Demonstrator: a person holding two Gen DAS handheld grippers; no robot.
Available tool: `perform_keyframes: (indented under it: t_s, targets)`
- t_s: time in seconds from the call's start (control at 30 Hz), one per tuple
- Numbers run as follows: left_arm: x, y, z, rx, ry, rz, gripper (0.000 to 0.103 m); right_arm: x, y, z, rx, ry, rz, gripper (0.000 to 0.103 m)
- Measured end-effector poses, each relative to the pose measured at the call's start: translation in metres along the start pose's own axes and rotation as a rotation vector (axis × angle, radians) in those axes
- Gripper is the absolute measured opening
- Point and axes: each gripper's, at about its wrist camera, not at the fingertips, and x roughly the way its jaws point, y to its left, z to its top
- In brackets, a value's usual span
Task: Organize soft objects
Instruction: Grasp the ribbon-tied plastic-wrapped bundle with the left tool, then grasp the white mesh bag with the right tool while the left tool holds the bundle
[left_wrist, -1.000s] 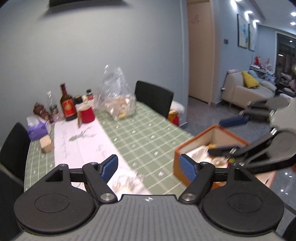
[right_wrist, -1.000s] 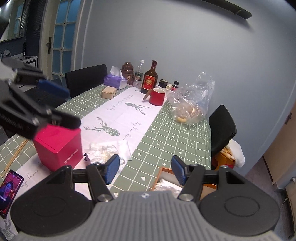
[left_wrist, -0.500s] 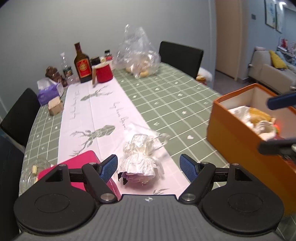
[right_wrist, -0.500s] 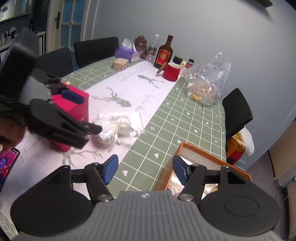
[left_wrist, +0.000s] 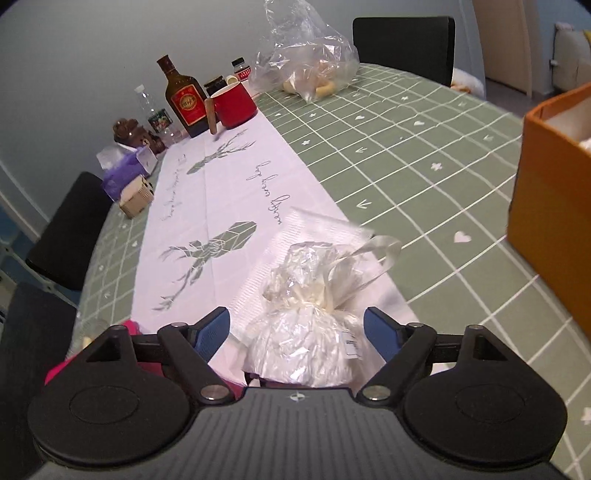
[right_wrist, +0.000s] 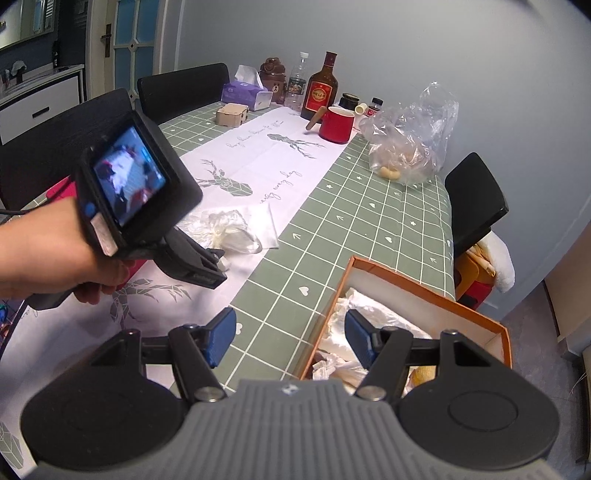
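Both claws are wide apart; my left gripper (left_wrist: 297, 330) straddles the plastic bag (left_wrist: 304, 314) on the table runner (left_wrist: 221, 192). I'd pinch low on the body, probably under its knot, for the orange box (right_wrist: 476, 314).

Open runner, crowded far end

Bare white table runner (left_wrist: 221, 192) lies beyond the tied plastic bag (left_wrist: 310, 317); the orange box (left_wrist: 546, 206) walls the right, and a red mug (left_wrist: 236, 105), liquor bottle (left_wrist: 184, 99) and tissue box (left_wrist: 125, 171) crowd the far end.
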Motion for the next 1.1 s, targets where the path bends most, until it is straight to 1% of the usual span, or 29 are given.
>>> perform_keyframes:
  t_s: [0.1, 0.13, 0.17, 0.2, 0.23, 0.3, 0.37, 0.43, 0.57, 0.6, 0.63, 0.7, 0.87, 1.0, 1.1]
  targets:
    - [0.008, -0.011, -0.002, 0.075, 0.013, 0.04, 0.1, 0.002, -0.001, 0.0, 0.002, 0.002, 0.0, 0.065]
    - [0.009, -0.015, -0.003, 0.111, 0.017, 0.041, 0.096, 0.003, -0.002, 0.0, 0.003, 0.002, 0.0, 0.066]
    - [0.013, -0.02, -0.003, 0.146, 0.035, 0.016, 0.08, 0.004, -0.001, 0.0, 0.003, 0.004, -0.001, 0.066]
    - [0.016, -0.024, -0.004, 0.166, 0.057, 0.005, 0.079, 0.005, -0.001, 0.001, 0.004, 0.005, -0.001, 0.066]
    - [0.016, -0.027, -0.006, 0.181, 0.057, 0.003, 0.075, 0.005, -0.002, 0.001, 0.004, 0.005, -0.001, 0.066]
    - [0.014, -0.031, -0.008, 0.196, 0.044, -0.001, 0.072, 0.006, -0.002, 0.001, 0.004, 0.005, 0.0, 0.066]
    - [0.011, -0.034, -0.009, 0.205, 0.037, -0.022, 0.064, 0.006, -0.001, 0.001, 0.003, 0.005, 0.002, 0.066]
    - [0.006, -0.039, -0.013, 0.241, 0.025, -0.034, 0.061, 0.006, -0.001, 0.001, 0.003, 0.005, 0.0, 0.066]
    - [-0.011, -0.048, -0.027, 0.315, 0.003, -0.077, 0.059, 0.009, -0.004, 0.003, 0.014, 0.004, -0.006, 0.066]
    - [-0.016, -0.048, -0.031, 0.325, 0.001, -0.097, 0.058, 0.01, -0.004, 0.003, 0.014, 0.005, -0.007, 0.066]
    - [-0.021, -0.047, -0.035, 0.319, -0.022, -0.127, 0.058, 0.013, -0.005, 0.005, 0.017, 0.006, -0.01, 0.066]
    - [-0.036, -0.045, -0.048, 0.326, -0.027, -0.184, 0.058, 0.017, -0.004, 0.01, 0.025, 0.005, -0.011, 0.066]
    - [-0.071, -0.047, -0.088, 0.412, -0.029, -0.249, 0.058, 0.041, 0.004, 0.026, 0.044, 0.013, 0.045, 0.066]
    - [-0.091, -0.038, -0.113, 0.425, -0.02, -0.288, 0.058, 0.078, 0.013, 0.039, 0.077, 0.073, 0.099, 0.066]
    - [-0.099, -0.028, -0.13, 0.428, -0.022, -0.29, 0.058, 0.107, 0.025, 0.042, 0.103, 0.14, 0.159, 0.066]
